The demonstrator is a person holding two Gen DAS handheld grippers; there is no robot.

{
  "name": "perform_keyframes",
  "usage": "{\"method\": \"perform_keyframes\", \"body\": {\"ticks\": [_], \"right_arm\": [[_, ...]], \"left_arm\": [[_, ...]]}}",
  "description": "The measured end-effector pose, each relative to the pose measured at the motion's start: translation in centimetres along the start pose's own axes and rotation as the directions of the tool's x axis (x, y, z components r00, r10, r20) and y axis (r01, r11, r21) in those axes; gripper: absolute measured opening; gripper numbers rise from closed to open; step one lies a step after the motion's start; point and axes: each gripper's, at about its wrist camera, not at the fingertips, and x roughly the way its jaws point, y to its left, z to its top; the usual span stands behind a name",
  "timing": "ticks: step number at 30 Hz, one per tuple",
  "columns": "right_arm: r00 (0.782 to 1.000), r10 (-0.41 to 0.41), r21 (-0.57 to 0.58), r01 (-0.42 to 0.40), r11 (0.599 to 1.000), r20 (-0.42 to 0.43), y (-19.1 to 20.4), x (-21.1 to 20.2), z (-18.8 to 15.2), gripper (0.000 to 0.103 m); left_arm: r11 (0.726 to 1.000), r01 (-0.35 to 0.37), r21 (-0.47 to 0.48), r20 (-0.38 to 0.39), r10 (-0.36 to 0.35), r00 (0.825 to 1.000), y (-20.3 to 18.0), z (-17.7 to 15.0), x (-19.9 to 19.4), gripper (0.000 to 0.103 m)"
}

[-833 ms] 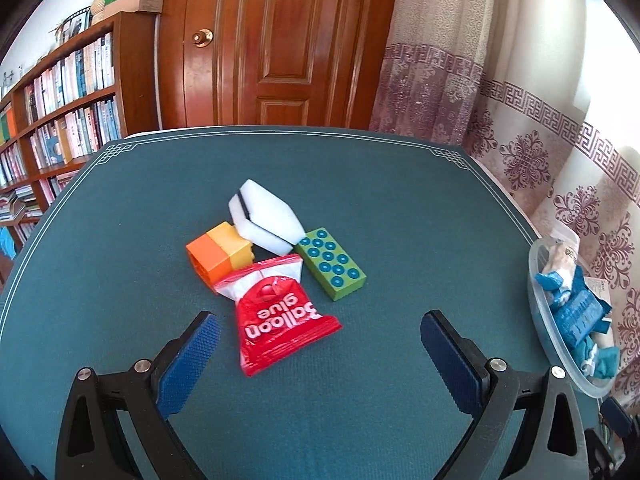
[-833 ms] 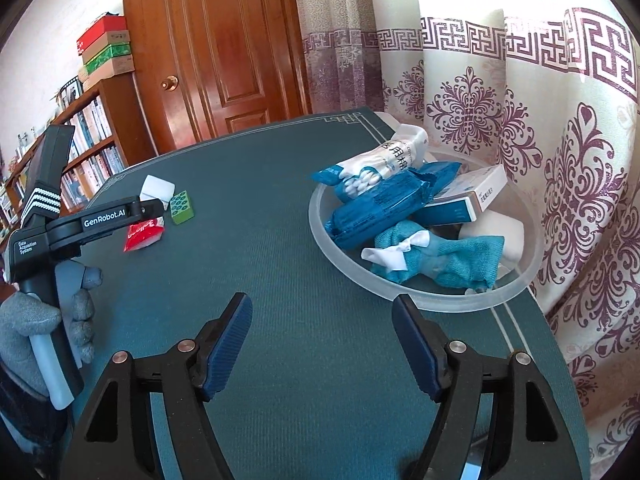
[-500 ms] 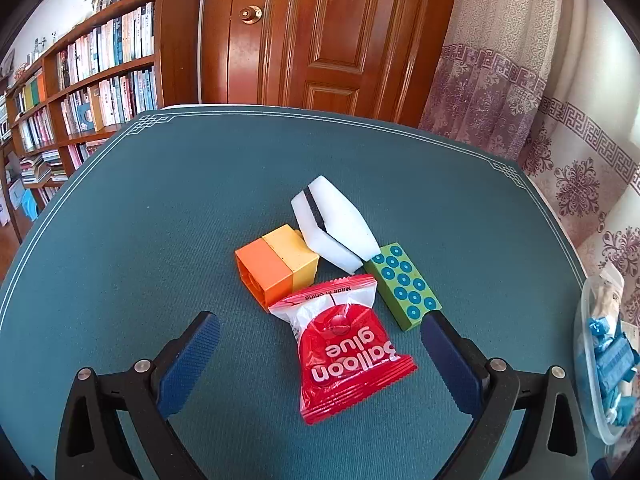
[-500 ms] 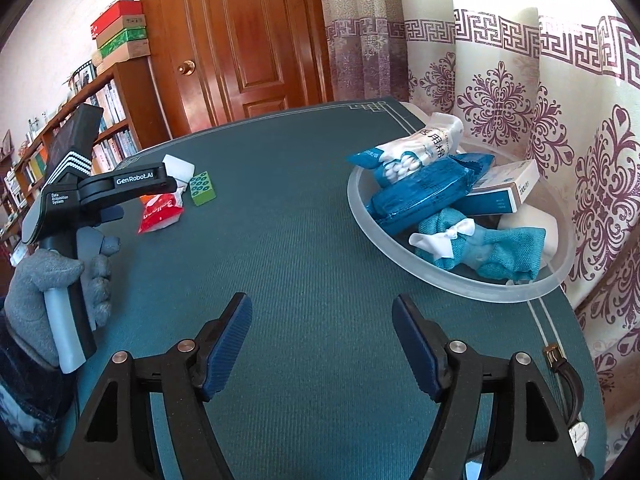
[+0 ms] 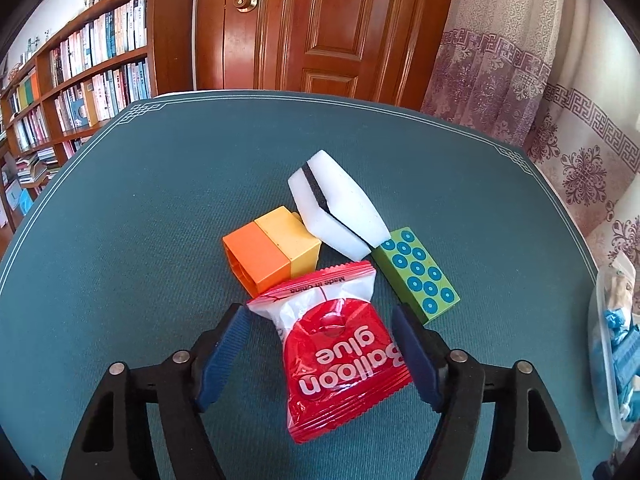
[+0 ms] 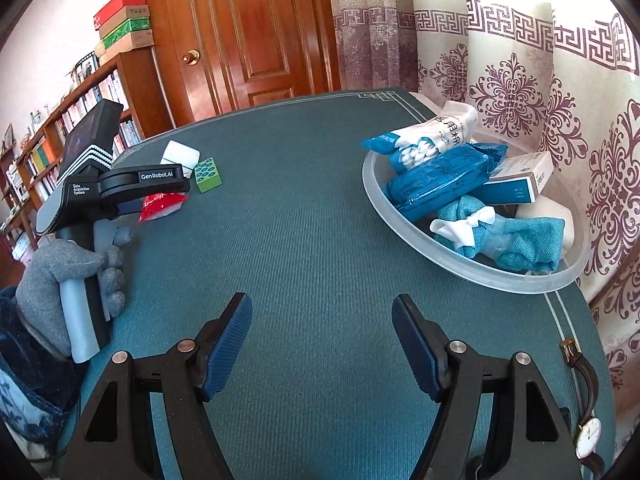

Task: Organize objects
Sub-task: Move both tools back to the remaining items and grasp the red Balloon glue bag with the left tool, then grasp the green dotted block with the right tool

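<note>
Teal cloth [image 5: 140, 240] covered the table, with a bookshelf [image 5: 80, 80] at far left and a wooden door [image 5: 320, 28] behind it. Going left to right in the left wrist view, an orange-and-yellow block [image 5: 272, 254] lay touching a white sponge [image 5: 336, 210] with a dark middle layer, and a green dotted brick [image 5: 416, 274] sat just beside the sponge. Nearest the camera, the red balloon glue packet [image 5: 340, 352] lay between the pads of the left gripper [image 5: 320, 344]; its jaws were closing, not yet pressing on the packet. Further right, a clear bowl [image 6: 472, 272] held blue packs, a cloth and a box. The right gripper [image 6: 322, 340] hovered over bare cloth, jaws apart and holding nothing. A wristwatch [image 6: 586, 436] lay at the table's right edge.
</note>
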Motion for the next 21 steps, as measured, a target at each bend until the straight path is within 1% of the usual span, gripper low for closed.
{"method": "perform_keyframes", "body": {"ticks": [2, 4, 13, 18, 21], "right_arm": [[1.000, 0.002, -0.003, -0.002, 1.000, -0.001, 0.1, 0.0, 0.0, 0.074], [1.000, 0.004, -0.005, -0.004, 1.000, 0.000, 0.2, 0.0, 0.0, 0.074], [1.000, 0.017, -0.002, -0.017, 1.000, -0.015, 0.5, 0.4, 0.3, 0.074], [0.994, 0.090, 0.029, -0.088, 0.996, -0.059, 0.8, 1.6, 1.1, 0.074], [0.993, 0.101, 0.002, -0.101, 0.995, -0.060, 1.8, 2.3, 2.0, 0.074]], "left_arm": [[1.000, -0.007, 0.011, 0.006, 0.007, 1.000, 0.0, -0.1, -0.1, 0.064], [1.000, -0.011, 0.023, 0.010, 0.010, 1.000, -0.1, -0.2, -0.2, 0.052], [0.999, -0.009, 0.044, 0.020, 0.008, 1.000, 1.0, -1.4, -1.5, 0.051], [0.998, -0.012, 0.054, 0.047, 0.010, 0.999, 2.2, -2.2, -3.0, 0.051], [0.999, -0.015, 0.047, 0.053, 0.012, 0.999, 3.2, -2.5, -3.7, 0.051]]}}
